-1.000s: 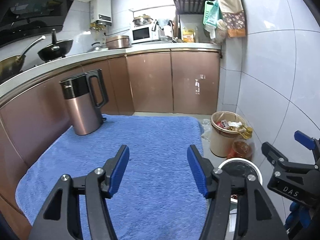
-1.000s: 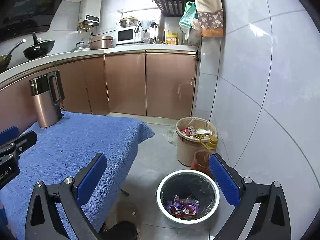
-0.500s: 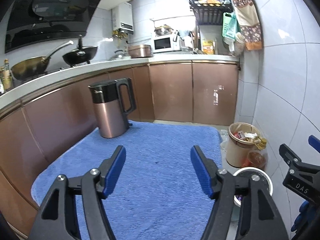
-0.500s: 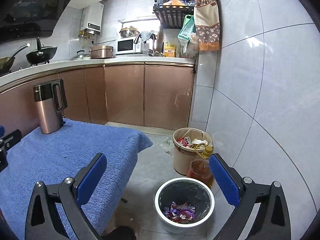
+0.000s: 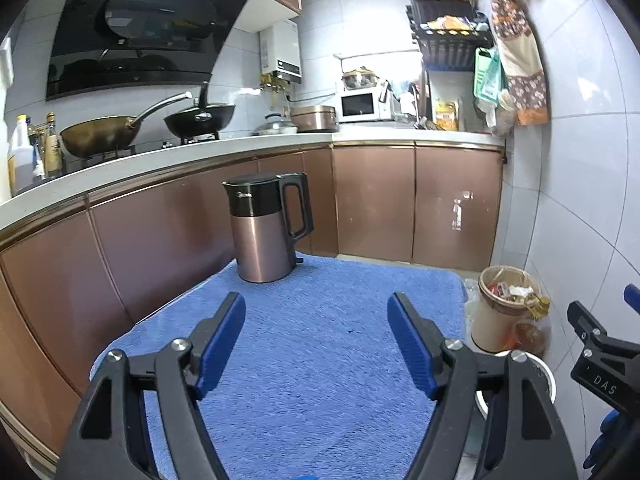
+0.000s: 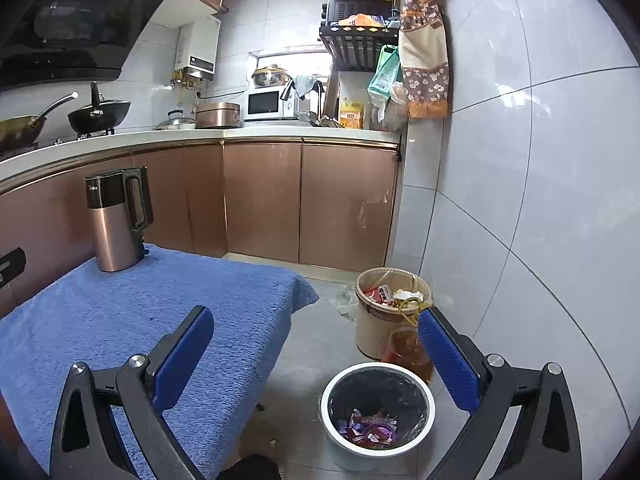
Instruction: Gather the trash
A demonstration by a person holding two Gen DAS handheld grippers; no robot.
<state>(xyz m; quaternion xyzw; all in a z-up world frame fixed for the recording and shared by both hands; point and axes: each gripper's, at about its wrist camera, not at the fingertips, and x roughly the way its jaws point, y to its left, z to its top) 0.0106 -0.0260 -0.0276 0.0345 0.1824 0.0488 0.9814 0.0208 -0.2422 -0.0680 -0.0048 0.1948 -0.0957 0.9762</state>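
Left gripper (image 5: 316,330): my fingers, just opening wide, hover empty over the blue-towelled bench (image 5: 320,360).
Right gripper (image 6: 316,344): fingers apart, empty.
Trash (image 6: 370,428): crumpled wrappers in the white bin (image 6: 428,416) on the floor.

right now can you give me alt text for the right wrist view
The open, empty right tool hangs over a white bin holding colourful wrappers on the kitchen floor. A blue towel-covered table with a copper kettle lies left; a fuller beige bin stands behind.
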